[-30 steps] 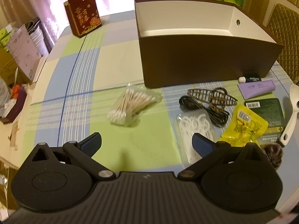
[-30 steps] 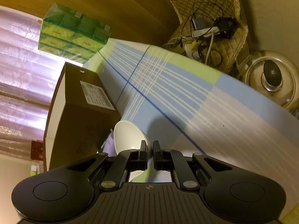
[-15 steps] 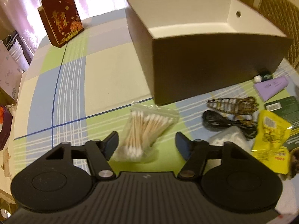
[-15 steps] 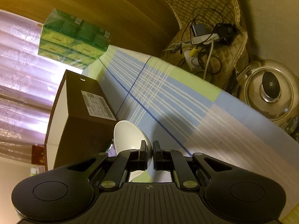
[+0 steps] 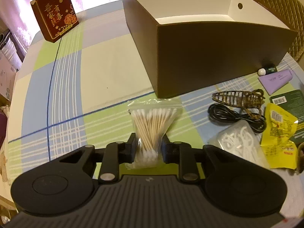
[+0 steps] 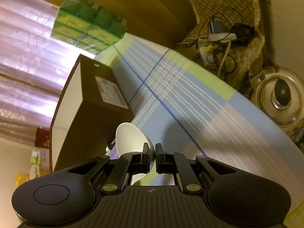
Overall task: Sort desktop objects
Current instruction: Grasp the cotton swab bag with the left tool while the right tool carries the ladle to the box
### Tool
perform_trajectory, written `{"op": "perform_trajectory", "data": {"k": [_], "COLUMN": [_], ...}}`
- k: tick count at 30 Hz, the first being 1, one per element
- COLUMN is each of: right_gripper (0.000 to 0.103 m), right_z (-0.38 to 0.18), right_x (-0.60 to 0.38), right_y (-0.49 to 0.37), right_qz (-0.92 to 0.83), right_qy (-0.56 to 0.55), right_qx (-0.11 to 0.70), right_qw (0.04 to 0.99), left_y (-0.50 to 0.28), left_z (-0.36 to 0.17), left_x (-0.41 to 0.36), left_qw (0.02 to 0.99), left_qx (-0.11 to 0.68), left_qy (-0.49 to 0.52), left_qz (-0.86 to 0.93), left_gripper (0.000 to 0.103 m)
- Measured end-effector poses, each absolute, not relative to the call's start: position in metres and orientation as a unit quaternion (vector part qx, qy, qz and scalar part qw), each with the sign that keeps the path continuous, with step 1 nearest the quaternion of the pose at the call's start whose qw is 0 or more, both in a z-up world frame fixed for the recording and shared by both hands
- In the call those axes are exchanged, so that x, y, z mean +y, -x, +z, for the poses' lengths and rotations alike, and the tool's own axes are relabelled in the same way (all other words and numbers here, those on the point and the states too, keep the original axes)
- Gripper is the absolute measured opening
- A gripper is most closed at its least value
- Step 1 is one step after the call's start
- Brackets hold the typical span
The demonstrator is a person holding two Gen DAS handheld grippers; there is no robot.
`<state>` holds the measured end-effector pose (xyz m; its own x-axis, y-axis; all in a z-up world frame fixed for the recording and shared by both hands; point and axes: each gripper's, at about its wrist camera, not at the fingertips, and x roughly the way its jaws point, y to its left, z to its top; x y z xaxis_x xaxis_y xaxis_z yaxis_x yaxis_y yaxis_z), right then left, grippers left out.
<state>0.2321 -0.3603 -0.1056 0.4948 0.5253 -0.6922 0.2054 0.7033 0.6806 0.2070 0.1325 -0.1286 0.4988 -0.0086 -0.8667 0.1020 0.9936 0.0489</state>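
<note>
In the left wrist view my left gripper (image 5: 148,148) is shut on a clear bag of cotton swabs (image 5: 154,125) that lies on the checked tablecloth, just in front of the near corner of the open brown box (image 5: 209,57). Right of the bag lie a brown hair claw (image 5: 237,98), a black cable (image 5: 235,115), a bag of white floss picks (image 5: 239,142), a yellow packet (image 5: 279,131) and a purple tube (image 5: 275,79). In the right wrist view my right gripper (image 6: 153,152) is shut on a white spoon (image 6: 131,138), held above the table beside the brown box (image 6: 91,110).
A red gift box (image 5: 55,9) stands at the far left of the table. A dark green packet (image 5: 290,102) and a small white-capped stick (image 5: 266,70) lie by the box's right end. Green tissue packs (image 6: 89,22), a chair with chargers (image 6: 228,36) and a steel pot (image 6: 281,95) lie beyond the table.
My left gripper moved forward and down onto the bag of cotton swabs and shut on it. The right gripper, still holding the spoon, has tilted and shifted slightly.
</note>
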Motion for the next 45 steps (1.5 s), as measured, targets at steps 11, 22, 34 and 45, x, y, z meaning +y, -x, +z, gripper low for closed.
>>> {"op": "perform_trajectory", "data": {"k": [11, 22, 34, 45], "right_gripper": [0.002, 0.002, 0.002, 0.002], "right_z": [-0.081, -0.034, 0.003, -0.017], "right_x": [-0.341, -0.304, -0.253, -0.194], "right_y": [-0.249, -0.309, -0.404, -0.454], "right_qz": [0.184, 0.278, 0.275, 0.263], "right_qy": [-0.326, -0.287, -0.285, -0.266], "right_qx": [0.51, 0.5, 0.446, 0.461], "right_qw": [0.775, 0.768, 0.802, 0.805], "left_y": [-0.176, -0.201, -0.286, -0.342], "left_z": [-0.069, -0.008, 0.01, -0.01], "left_x": [0.116, 0.081, 0.052, 0.04], "left_qw": [0.889, 0.911, 0.918, 0.91], "left_qx": [0.452, 0.394, 0.372, 0.391], "left_qy": [-0.054, -0.094, -0.109, -0.123], "left_qz": [-0.041, -0.078, -0.081, -0.065], "left_gripper": [0.018, 0.018, 0.018, 0.018]}}
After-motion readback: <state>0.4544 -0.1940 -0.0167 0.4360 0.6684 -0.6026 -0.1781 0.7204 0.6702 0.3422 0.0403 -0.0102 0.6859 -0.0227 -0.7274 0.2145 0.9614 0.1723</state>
